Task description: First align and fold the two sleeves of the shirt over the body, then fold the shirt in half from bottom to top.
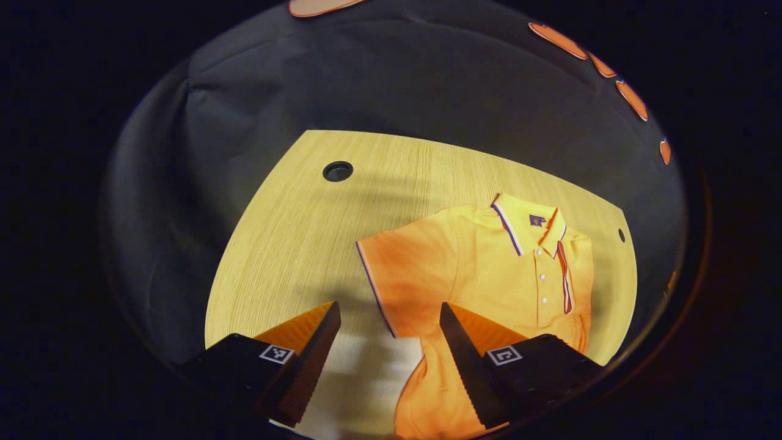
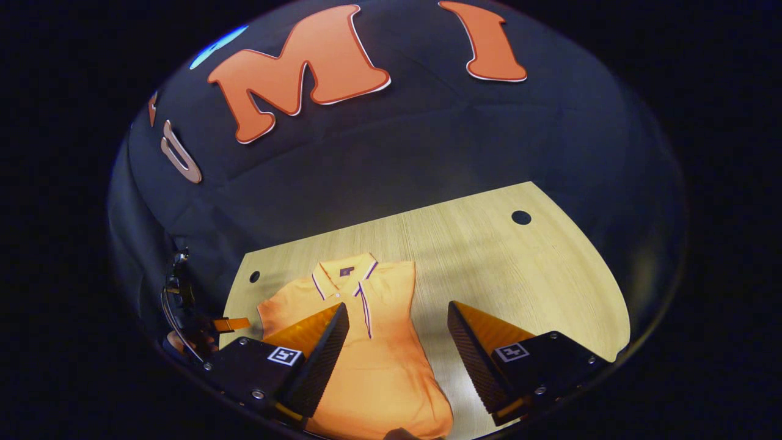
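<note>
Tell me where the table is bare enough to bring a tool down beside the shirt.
Bare wood lies between the shirt and the round hole, beyond the spread sleeve. On the other side, wood runs bare from the straight edge toward another hole. The strip of table past the collar is narrow. Both tools hang open above the cloth.

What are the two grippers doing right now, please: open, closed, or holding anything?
Left gripper: open, holding nothing, above the shirt sleeve.
Right gripper: open, holding nothing, above the shirt's edge and the table.
</note>
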Demonstrator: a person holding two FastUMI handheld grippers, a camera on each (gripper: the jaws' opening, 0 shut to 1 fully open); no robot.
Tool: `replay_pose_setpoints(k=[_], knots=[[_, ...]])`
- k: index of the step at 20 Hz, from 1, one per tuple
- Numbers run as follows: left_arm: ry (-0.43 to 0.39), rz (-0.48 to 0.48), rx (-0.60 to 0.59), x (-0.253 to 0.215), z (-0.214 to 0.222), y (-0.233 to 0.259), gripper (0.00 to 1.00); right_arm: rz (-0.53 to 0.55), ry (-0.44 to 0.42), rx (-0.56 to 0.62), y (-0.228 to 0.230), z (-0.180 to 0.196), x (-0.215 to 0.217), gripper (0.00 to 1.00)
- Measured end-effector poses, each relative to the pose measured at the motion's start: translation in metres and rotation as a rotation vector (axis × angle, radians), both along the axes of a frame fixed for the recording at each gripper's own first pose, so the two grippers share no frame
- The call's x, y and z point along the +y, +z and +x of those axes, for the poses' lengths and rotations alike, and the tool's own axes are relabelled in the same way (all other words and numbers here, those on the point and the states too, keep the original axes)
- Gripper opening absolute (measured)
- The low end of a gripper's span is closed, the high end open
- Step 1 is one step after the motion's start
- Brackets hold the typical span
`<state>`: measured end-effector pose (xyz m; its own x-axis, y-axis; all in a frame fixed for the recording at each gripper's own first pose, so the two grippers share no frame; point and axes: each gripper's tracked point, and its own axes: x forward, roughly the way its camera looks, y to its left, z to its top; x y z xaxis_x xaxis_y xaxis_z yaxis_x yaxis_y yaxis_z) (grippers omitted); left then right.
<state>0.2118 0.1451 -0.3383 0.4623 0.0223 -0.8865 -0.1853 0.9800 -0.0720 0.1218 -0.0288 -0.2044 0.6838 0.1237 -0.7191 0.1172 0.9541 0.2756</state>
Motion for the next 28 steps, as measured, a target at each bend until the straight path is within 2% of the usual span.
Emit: replay_pose_setpoints(k=[5, 8, 13, 17, 21, 23, 25, 26, 27, 28], knots=[[-0.041, -0.048, 0.137, -0.01, 0.025, -0.046, 0.97, -0.05, -0.029, -0.044, 0.008, -0.023, 0.004, 0.99], [-0.047, -0.043, 0.196, -0.006, 0.035, -0.063, 0.98, -0.049, -0.031, -0.063, 0.009, -0.042, 0.012, 0.99], [-0.002, -0.031, 0.265, -0.002, 0.044, -0.078, 0.98, -0.063, -0.014, -0.062, 0.009, -0.06, 0.015, 0.99], [0.056, -0.016, 0.316, 0.0, 0.048, -0.085, 0.98, -0.086, -0.024, -0.069, 0.011, -0.063, -0.001, 0.99], [0.076, -0.021, 0.326, -0.004, 0.054, -0.086, 0.94, -0.087, -0.043, -0.068, 0.009, -0.068, -0.012, 0.99], [0.057, -0.022, 0.319, -0.009, 0.058, -0.085, 0.77, -0.072, -0.057, -0.059, 0.005, -0.07, -0.014, 0.99], [0.04, -0.028, 0.327, -0.018, 0.056, -0.086, 0.25, -0.059, -0.063, -0.046, 0.001, -0.074, -0.017, 0.99], [0.015, -0.035, 0.319, -0.021, 0.057, -0.086, 0.16, -0.06, -0.063, -0.046, 0.0, -0.075, -0.018, 0.99], [-0.002, -0.051, 0.301, -0.024, 0.06, -0.084, 0.17, -0.065, -0.065, -0.044, 0.0, -0.077, -0.021, 0.99], [0.005, -0.055, 0.285, -0.023, 0.062, -0.082, 0.12, -0.064, -0.067, -0.044, 0.002, -0.078, -0.023, 0.99]])
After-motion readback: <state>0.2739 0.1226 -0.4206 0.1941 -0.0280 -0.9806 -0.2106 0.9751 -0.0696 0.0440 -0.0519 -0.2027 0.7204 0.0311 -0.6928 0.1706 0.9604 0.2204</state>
